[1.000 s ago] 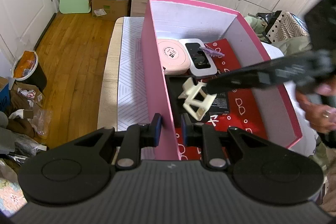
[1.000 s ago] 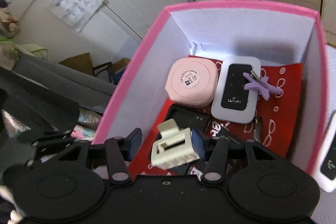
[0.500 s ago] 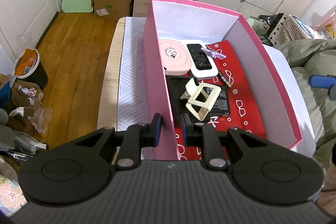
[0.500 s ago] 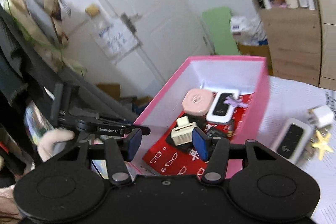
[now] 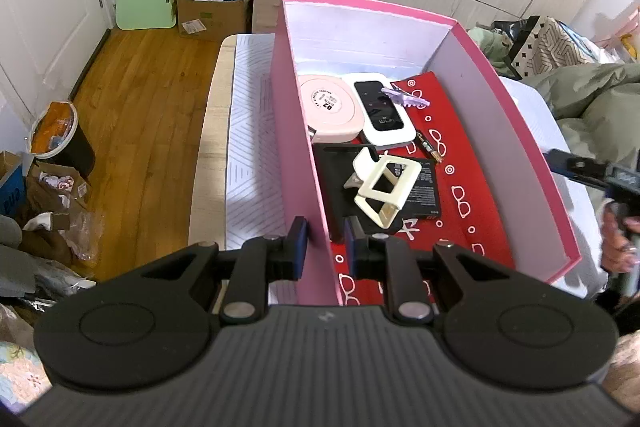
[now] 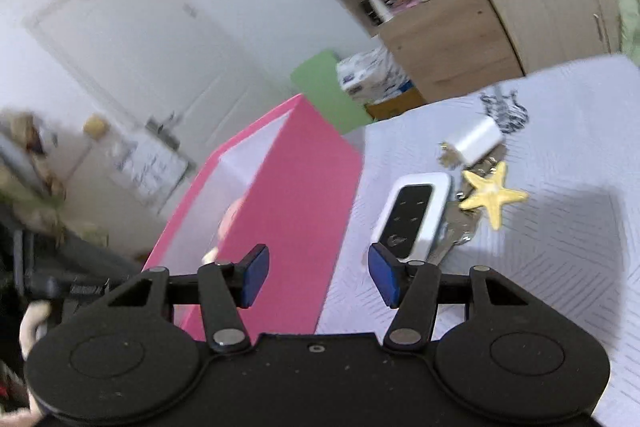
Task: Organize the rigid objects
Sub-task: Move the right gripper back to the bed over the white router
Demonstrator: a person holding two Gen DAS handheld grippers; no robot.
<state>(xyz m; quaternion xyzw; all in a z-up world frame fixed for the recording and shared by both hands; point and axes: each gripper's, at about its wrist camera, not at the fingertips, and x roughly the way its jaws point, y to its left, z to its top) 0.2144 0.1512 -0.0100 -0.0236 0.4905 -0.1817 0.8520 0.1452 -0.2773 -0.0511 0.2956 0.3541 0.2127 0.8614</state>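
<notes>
A pink box [image 5: 298,131] stands on a white patterned bed cover [image 6: 560,267], its near wall pinched between the blue pads of the left hand-held gripper [image 5: 322,245], which tilts steeply down over the rim and steadies it. Inside, on a red lining, lie a round pink case [image 5: 330,107], a white pocket router [image 5: 382,107] with a lilac hair clip [image 5: 404,98] resting on it, a flat black device and a cream claw clip [image 5: 384,187] on top of that. Outside the box, the right hand-held gripper [image 6: 316,277] is spread and empty, nothing between its jaws, angled gently down across the box's outer corner towards the things not yet put away: a second white pocket router [image 6: 412,215] lying flat just beside the box, a yellow starfish charm [image 6: 492,193] with keys [image 6: 458,227] tucked partly under the router, and a white charger block [image 6: 474,139] a little beyond. The router looks the likely next pick; judged from its smooth plastic shell, it should be light, stiff and somewhat slippery, best taken across its narrow width near the middle so it does not swing. The keys touching its edge could drag along or snag if the grip catches them. The charm and keys would probably dangle and shift when lifted, while the charger block offers flat, parallel sides for a sure pinch. The person's hand [image 5: 618,239] behind the right gripper shows at the edge of the left wrist view.
</notes>
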